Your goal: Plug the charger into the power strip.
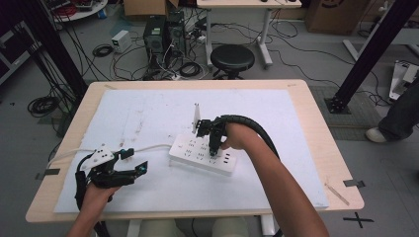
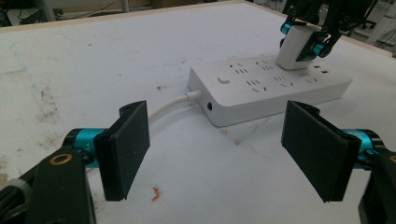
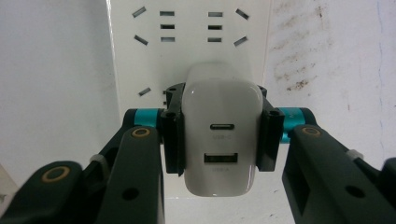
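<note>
A white charger [image 3: 220, 140] is clamped between the jaws of the right gripper [image 3: 219, 135], its two USB ports facing the camera. It is held against the power strip [image 1: 202, 155], which lies at the centre of the white sheet [image 1: 148, 118] on the table [image 1: 316, 123]. From the left gripper view the charger [image 2: 295, 46] is seen tilted at about 1 o'clock over the strip's far sockets, so it is judged not fully seated. The charger should be brought upright, its prongs lined up with the slots, and pressed straight down without twisting. The left gripper [image 2: 224, 154] is held wide open and empty near the table's 7 o'clock edge; the strip could be steadied with it, near the cord [image 2: 170, 108], should it slide.
</note>
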Available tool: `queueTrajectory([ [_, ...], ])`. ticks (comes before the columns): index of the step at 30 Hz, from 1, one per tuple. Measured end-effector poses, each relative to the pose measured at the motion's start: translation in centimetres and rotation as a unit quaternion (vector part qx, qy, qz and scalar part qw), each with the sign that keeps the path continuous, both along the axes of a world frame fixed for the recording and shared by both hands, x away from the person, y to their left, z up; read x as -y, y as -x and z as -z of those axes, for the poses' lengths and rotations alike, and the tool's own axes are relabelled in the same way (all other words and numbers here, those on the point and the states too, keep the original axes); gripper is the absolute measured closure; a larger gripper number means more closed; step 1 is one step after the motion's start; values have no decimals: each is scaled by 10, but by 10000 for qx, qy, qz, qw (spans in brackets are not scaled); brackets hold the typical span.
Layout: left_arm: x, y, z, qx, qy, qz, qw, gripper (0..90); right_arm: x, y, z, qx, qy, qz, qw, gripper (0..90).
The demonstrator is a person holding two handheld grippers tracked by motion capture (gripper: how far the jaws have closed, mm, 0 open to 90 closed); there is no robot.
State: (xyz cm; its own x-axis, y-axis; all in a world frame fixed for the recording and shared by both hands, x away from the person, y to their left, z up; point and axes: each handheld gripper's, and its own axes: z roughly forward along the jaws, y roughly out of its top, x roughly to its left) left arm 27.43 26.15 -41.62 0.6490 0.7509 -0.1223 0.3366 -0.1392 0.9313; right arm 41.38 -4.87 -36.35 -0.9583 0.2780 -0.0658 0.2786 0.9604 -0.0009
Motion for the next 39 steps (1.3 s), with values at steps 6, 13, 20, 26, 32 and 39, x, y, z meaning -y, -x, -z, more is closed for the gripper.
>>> queueTrajectory([
  [6,1,-1,2,-30,-12,8,10000,237,3,-1,1,-24,-116,85,9999,638],
  [13,4,-4,0,-12,-12,1,10000,237,2,7,2,211,-105,52,9997,637],
  [20,5,-2,-3,28,-40,20,10000,237,3,3,3,99,-209,119,9997,636],
  [26,2,1,-3,42,-37,-21,10000,237,8,4,4,174,-404,126,9990,636],
  [32,3,1,-2,13,-32,-6,10000,237,14,11,6,371,-586,276,9972,638],
  [39,1,-1,-4,44,-28,-33,10000,237,16,6,6,212,-696,208,9971,627],
])
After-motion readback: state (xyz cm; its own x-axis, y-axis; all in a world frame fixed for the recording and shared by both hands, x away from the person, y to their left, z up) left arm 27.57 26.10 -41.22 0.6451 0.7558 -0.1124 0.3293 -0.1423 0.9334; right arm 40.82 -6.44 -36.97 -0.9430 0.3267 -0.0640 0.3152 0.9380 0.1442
